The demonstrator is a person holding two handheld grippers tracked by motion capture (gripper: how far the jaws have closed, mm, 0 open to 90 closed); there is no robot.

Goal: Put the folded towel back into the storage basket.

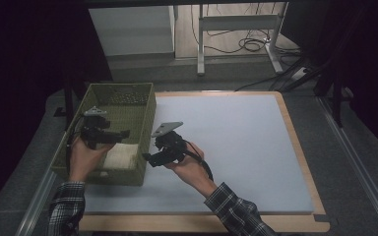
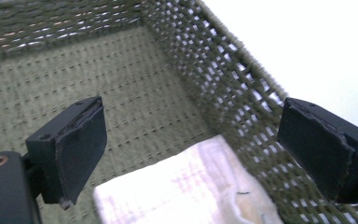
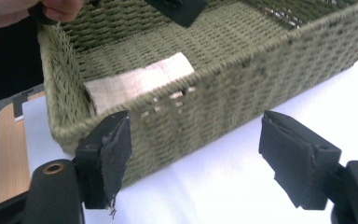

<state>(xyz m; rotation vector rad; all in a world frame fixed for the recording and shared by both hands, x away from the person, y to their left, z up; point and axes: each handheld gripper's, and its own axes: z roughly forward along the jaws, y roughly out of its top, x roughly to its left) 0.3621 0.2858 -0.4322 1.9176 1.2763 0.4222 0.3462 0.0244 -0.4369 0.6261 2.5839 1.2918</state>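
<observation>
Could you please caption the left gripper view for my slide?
Open left gripper hovers above a folded white cloth inside an olive-green woven basket.

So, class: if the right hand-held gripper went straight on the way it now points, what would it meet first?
Probably the near side wall of the olive-green woven basket: the right hand-held gripper faces it with open jaws, though depth is unclear.
</observation>
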